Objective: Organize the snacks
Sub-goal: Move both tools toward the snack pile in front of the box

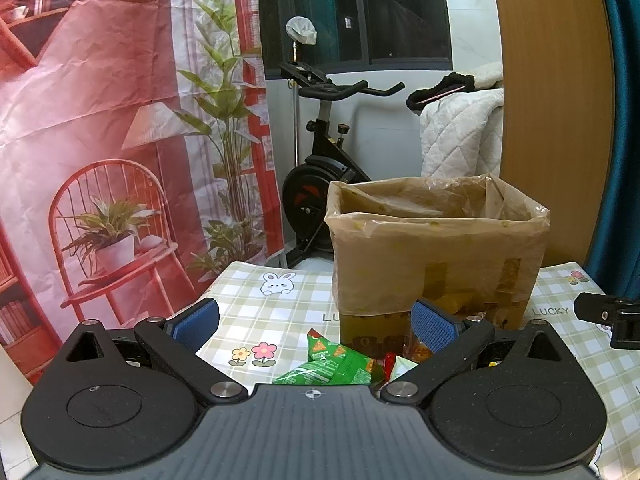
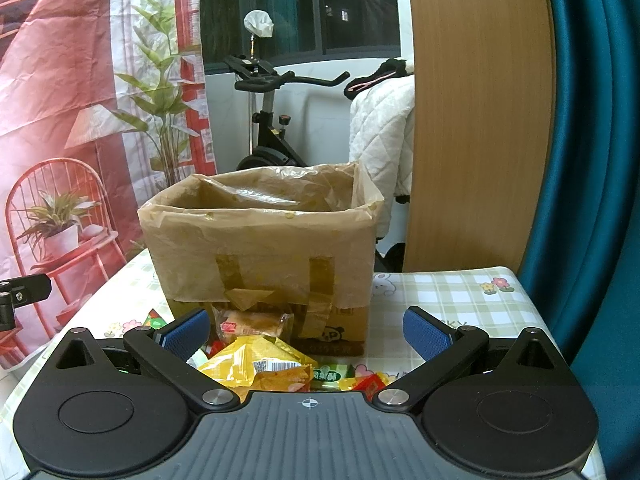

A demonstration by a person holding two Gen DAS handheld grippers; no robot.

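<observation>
A cardboard box lined with a brown plastic bag (image 1: 436, 252) stands on the checked tablecloth; it also shows in the right wrist view (image 2: 260, 256). Snack packets lie in front of it. In the left wrist view a green packet (image 1: 332, 366) lies between the fingers of my open, empty left gripper (image 1: 316, 326). In the right wrist view a yellow packet (image 2: 256, 366), a clear-wrapped cake (image 2: 252, 324), a small green packet (image 2: 330, 376) and a red-yellow one (image 2: 370, 384) lie below my open, empty right gripper (image 2: 306, 334).
The table (image 1: 272, 312) has a green-checked cloth with rabbit and flower prints. Beyond its far edge stand an exercise bike (image 1: 320, 168), a printed red backdrop (image 1: 100, 140), a wooden panel (image 1: 556, 100) and a white quilt (image 1: 460, 136). The other gripper shows at the right edge (image 1: 612, 316).
</observation>
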